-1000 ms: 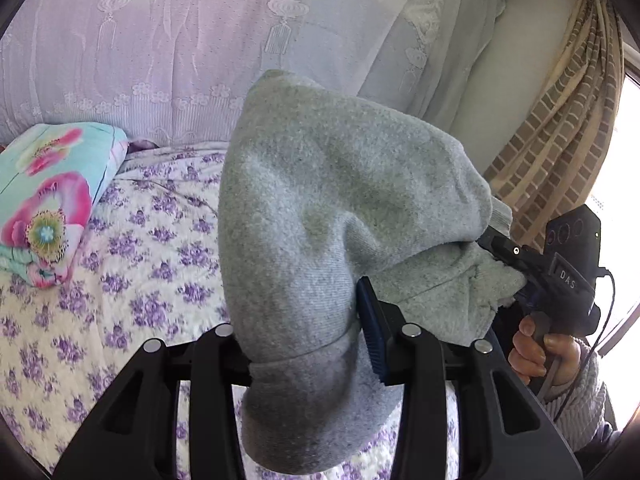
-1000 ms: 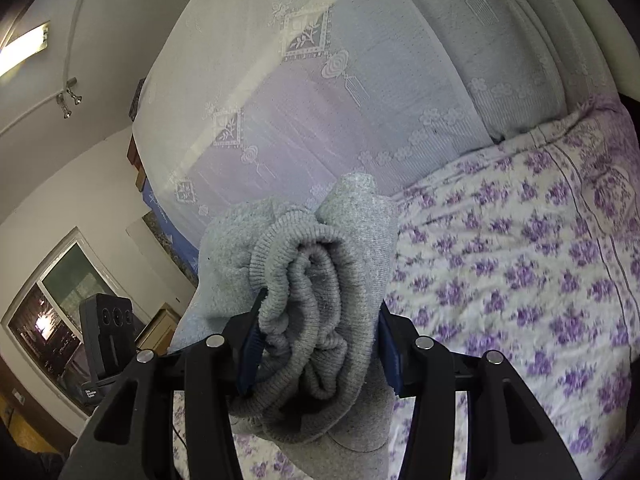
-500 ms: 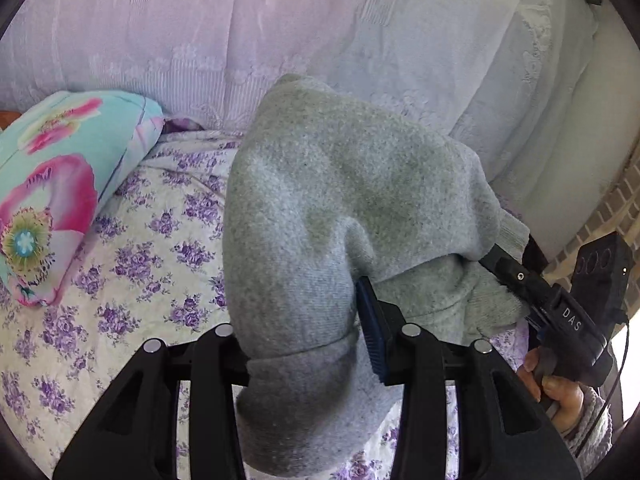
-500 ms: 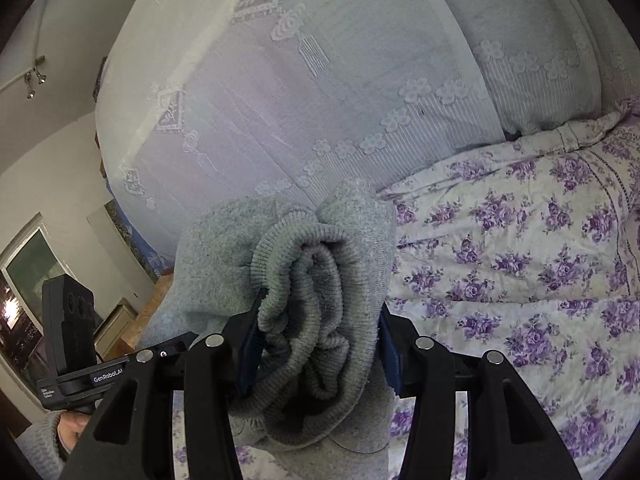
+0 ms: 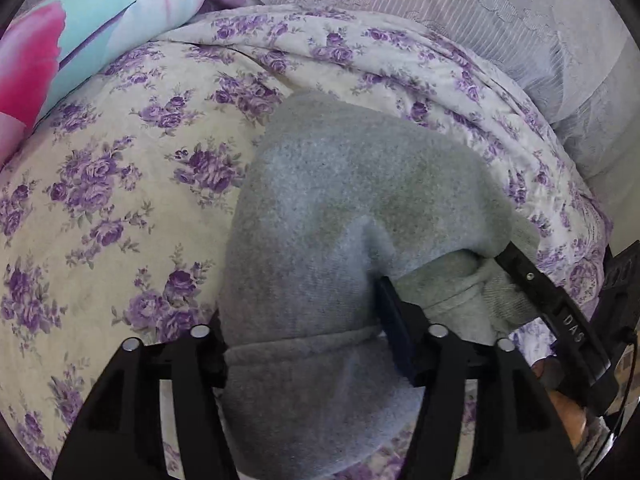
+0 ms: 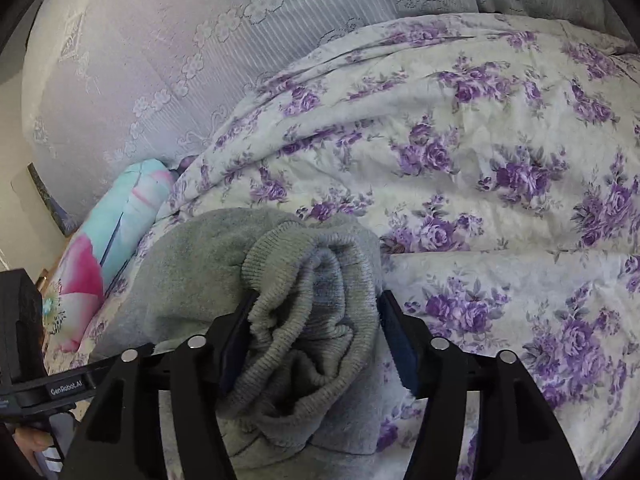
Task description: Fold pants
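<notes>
A: Fig. 1, both wrist views. What step do we read here?

B: We judge it as laying down a fold. The grey pants (image 5: 340, 184) sit bunched on the floral quilt (image 5: 120, 200) of the bed. The left gripper (image 5: 304, 320) has cloth between its 2 fingers, and the right gripper (image 6: 318, 300) has the ribbed cuff (image 6: 304, 280) between its own.

A: And the state of the fingers?

B: On both tools the fingers have just been opening. On the right we see a slim gap between cloth and the right-hand pad. On the left the near pad's face shows beside the cloth, so we read both pairs as spread and no longer pinching.

A: How do we finish well?

B: We would draw both tools straight back along their fingers, so that no pad drags the top layer, then check that the edges lie even, since the pile looks lumpy.

A: Room to move?

B: Open quilt lies to the right in the right wrist view. The bright flowered pillow (image 5: 100, 20) bounds the left side and the lace-covered bedding (image 6: 160, 60) the far side. The 2 tools are close together.
</notes>
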### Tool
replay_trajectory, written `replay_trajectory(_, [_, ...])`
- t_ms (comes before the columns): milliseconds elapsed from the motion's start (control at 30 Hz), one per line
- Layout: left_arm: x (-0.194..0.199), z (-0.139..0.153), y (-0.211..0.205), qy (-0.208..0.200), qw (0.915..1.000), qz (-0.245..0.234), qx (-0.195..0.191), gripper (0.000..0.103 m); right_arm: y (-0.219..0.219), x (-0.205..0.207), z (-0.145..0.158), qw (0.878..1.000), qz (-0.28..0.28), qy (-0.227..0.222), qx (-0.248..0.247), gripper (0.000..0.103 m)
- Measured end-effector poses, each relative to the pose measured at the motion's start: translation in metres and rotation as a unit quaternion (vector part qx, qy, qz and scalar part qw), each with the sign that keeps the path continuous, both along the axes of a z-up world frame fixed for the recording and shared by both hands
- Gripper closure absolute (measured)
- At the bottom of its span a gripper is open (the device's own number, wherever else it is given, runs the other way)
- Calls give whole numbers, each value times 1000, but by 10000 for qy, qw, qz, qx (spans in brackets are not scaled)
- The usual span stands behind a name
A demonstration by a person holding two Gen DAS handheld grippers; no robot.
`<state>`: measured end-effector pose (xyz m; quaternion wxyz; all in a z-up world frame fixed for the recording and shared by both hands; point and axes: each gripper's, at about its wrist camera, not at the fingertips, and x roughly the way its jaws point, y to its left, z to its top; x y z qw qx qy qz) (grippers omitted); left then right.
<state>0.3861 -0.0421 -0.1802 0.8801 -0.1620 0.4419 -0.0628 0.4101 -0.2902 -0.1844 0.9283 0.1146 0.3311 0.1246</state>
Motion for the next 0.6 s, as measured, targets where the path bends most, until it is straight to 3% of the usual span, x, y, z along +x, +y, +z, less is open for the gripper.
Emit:
replay_trajectory(67, [1, -4, 2, -85, 9997, 58, 226, 17, -1, 3, -2, 10000, -4, 38, 15, 29])
replay_trajectory(100, [3, -7, 5, -84, 9997, 69, 198, 15, -1, 3, -1, 10000, -25, 29, -47, 27])
replay_trajectory(200, [0, 0, 20, -103, 9998, 93, -144, 24, -4, -14, 19, 9993, -96, -314, -162, 29])
replay_trajectory(233, [-8, 10, 25, -276, 9994, 170, -80, 33, -6, -26, 31, 9982, -153, -546, -176, 33])
replay_trajectory(267, [-18, 22, 30, -507, 9983, 279, 46, 34, -7, -39, 43, 9965, -175, -800, -191, 36])
replay_trajectory(333, [-36, 43, 34, -980, 9945, 337, 162, 35, -3, -61, 62, 9928, 35, -1179, -191, 54])
replay_trajectory(367, [-41, 50, 32, -1102, 9934, 233, 204, 36, 2, -66, 67, 9918, 178, -1249, -201, 59])
replay_trajectory(433, [-43, 55, 14, -1120, 9929, -216, 335, 38, 14, -62, 68, 9925, 497, -1095, -198, 75])
replay_trajectory(500, [-37, 50, -7, -993, 9909, -574, 704, 41, 27, -48, 55, 9952, 557, -695, -411, 82])
replay_trajectory(567, [-19, 22, -25, -374, 9890, -931, 1084, 41, 27, -32, 30, 9972, 298, -89, -684, 83])
replay_trajectory(600, [-15, 10, -25, -270, 9900, -943, 1018, 40, 20, -28, 19, 9977, 175, 34, -661, 84])
